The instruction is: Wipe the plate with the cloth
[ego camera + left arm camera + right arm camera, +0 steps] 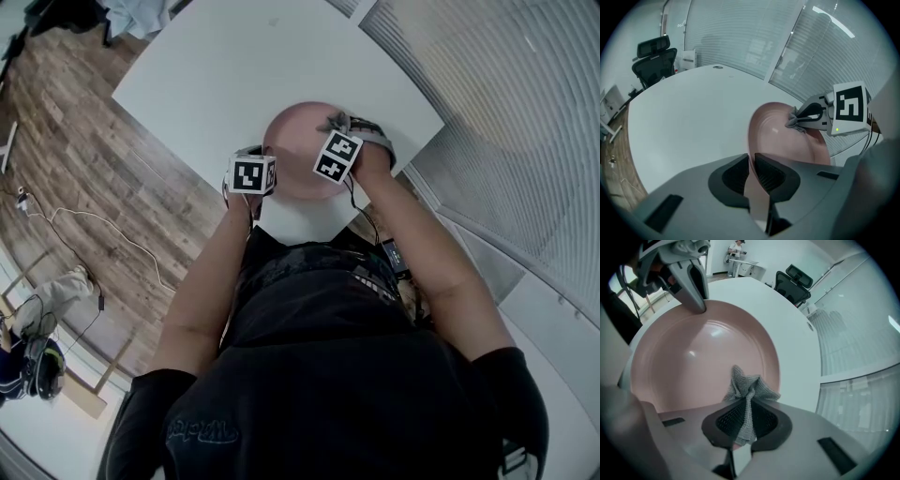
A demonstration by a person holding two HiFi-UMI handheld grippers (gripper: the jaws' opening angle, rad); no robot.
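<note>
White tabletop [216,84] under a round pink ceramic plate [295,164], both forearms stretched forward over it.
Left gripper view: the left gripper [751,171] clamps the plate's near rim (jaws almost together). Right gripper view: the right gripper [746,416] pinches a crumpled grey knit cloth [746,387] over the plate's inside.

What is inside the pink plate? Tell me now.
Only the grey cloth, bunched in the right gripper, sits against the plate near its rim. The rest looks bare. The surface beneath the cloth is covered. The left gripper clamps the far rim.
</note>
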